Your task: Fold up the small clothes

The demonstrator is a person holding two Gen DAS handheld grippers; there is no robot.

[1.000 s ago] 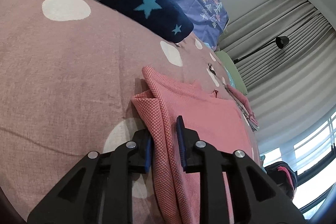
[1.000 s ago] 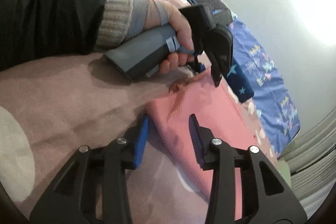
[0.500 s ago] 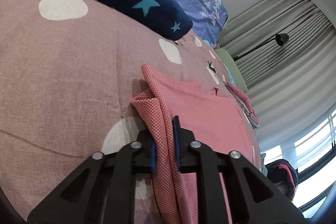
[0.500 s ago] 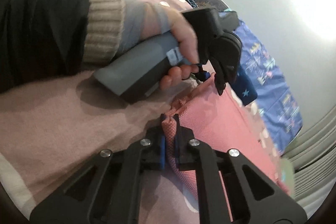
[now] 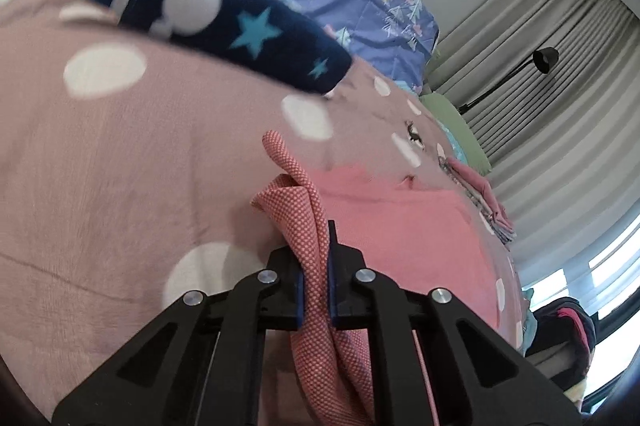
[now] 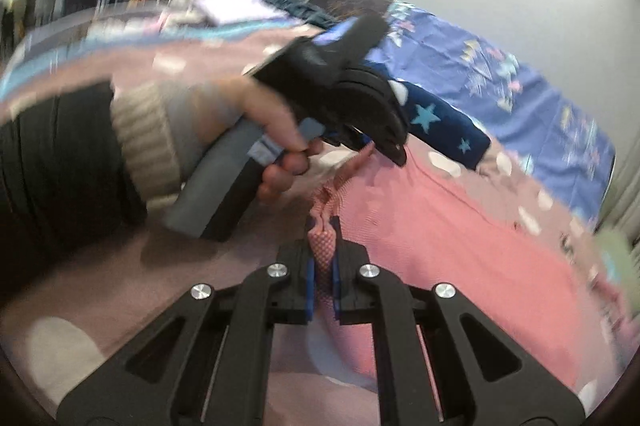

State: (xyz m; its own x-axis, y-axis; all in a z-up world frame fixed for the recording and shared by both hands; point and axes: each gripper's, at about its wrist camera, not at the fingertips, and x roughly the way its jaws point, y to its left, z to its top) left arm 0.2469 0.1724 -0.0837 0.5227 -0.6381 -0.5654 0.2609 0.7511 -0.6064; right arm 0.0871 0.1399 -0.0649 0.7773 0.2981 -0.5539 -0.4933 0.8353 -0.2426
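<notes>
Bed's (image 5: 120,166) clear ahead; both grippers' fingers clamp the pink garment's (image 5: 400,226) edge, so I'd lift evenly, keeping it taut.

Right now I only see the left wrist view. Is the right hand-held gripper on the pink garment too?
Observer: Yes. The right hand-held gripper is shut on a bunched edge of the pink garment.
Operator: Same edge as mine?
Observer: It looks so. The left hand-held gripper, its jaws closing with cloth between them, pinches it further along, nearer the navy blanket.
Operator: What's behind my gripper?
Observer: The person's left hand on the grey handle, and a black sleeve with a beige cuff.
</notes>
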